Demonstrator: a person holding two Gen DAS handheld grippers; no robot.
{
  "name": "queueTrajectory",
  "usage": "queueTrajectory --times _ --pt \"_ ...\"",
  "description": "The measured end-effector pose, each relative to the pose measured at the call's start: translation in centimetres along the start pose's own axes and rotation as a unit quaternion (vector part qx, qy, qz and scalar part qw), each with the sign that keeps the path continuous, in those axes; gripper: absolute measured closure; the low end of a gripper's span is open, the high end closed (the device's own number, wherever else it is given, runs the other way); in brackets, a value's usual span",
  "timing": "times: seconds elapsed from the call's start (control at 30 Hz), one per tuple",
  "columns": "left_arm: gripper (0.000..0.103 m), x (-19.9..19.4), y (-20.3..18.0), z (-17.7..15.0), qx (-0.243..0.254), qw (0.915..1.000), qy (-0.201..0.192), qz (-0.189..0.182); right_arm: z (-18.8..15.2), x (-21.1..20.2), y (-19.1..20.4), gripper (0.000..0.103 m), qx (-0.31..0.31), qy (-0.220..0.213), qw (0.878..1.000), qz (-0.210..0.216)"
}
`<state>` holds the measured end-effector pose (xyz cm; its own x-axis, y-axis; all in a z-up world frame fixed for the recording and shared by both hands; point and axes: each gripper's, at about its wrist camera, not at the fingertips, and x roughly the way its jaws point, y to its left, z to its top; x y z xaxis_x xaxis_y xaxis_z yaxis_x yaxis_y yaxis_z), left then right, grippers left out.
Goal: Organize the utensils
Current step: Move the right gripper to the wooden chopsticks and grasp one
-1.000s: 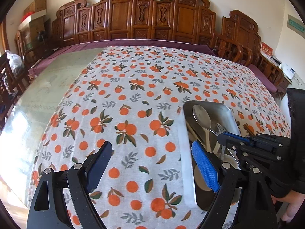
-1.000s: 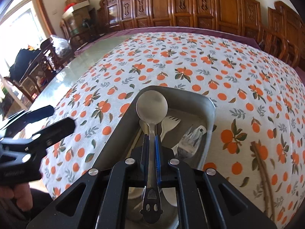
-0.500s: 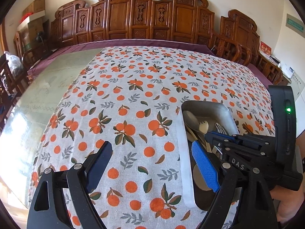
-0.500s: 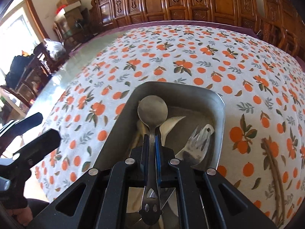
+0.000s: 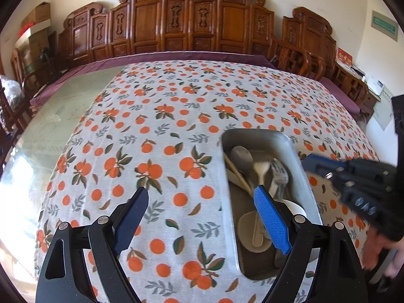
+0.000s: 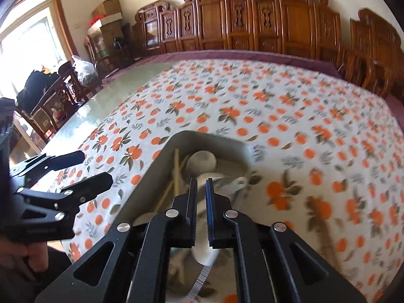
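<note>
A metal tray (image 5: 257,136) sits on the orange-print tablecloth at the right. It holds a metal spoon (image 5: 242,155), a pale plastic spoon (image 5: 260,169), a fork (image 5: 279,174), chopsticks (image 5: 236,174) and more utensils. My left gripper (image 5: 199,208) is open and empty above the cloth, its right finger over the tray. My right gripper (image 6: 200,184) hangs above the tray (image 6: 209,136) with its jaws slightly apart and nothing between them. It also shows in the left wrist view (image 5: 353,179), right of the tray.
The tablecloth (image 5: 176,116) covers most of a glass-topped table (image 5: 63,116). Carved wooden chairs (image 5: 202,25) line the far side. Boxes (image 6: 106,10) and a window stand at the left.
My right gripper let go of the metal spoon, which now lies in the tray. The gripper rose and drew back to the right. The left gripper stayed put.
</note>
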<state>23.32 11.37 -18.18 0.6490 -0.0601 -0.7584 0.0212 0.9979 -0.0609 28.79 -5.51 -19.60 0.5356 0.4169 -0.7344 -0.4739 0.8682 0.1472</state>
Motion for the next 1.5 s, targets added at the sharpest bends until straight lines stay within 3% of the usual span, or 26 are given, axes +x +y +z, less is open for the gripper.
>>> queueTrajectory --times 0.33,0.4,0.7,1.13,1.23,1.3,1.5 --pt "0.021 -0.4 -3.7 -0.4 0.028 0.9994 -0.006 -0.020 -2.4 -5.4 -6.4 0.093 -0.034 -0.014 0.999 -0.038" --pt "0.021 -0.6 -4.6 -0.4 0.032 0.9991 -0.008 -0.029 -3.2 -5.9 -7.8 0.083 -0.040 -0.010 0.998 -0.048" --pt "0.021 -0.5 -9.0 -0.5 0.050 0.9975 -0.013 -0.050 -7.5 -5.2 -13.7 0.083 -0.043 0.038 0.995 -0.077" --pt "0.021 0.3 -13.7 -1.1 0.069 0.9958 -0.009 -0.060 -10.5 -2.1 -16.0 0.083 -0.048 0.085 0.993 -0.061" --pt "0.021 0.1 -14.5 -1.3 0.072 0.9955 -0.012 -0.060 -10.7 -2.1 -15.9 0.086 -0.054 0.087 0.993 -0.062" --pt "0.021 0.0 -15.0 -1.3 0.074 0.9955 -0.013 -0.059 -10.7 -2.2 -16.0 0.095 -0.058 0.087 0.992 -0.065" --pt "0.021 0.1 -16.9 -1.4 0.082 0.9950 -0.012 -0.055 -10.6 -2.7 -17.5 0.097 -0.030 0.079 0.995 -0.055"
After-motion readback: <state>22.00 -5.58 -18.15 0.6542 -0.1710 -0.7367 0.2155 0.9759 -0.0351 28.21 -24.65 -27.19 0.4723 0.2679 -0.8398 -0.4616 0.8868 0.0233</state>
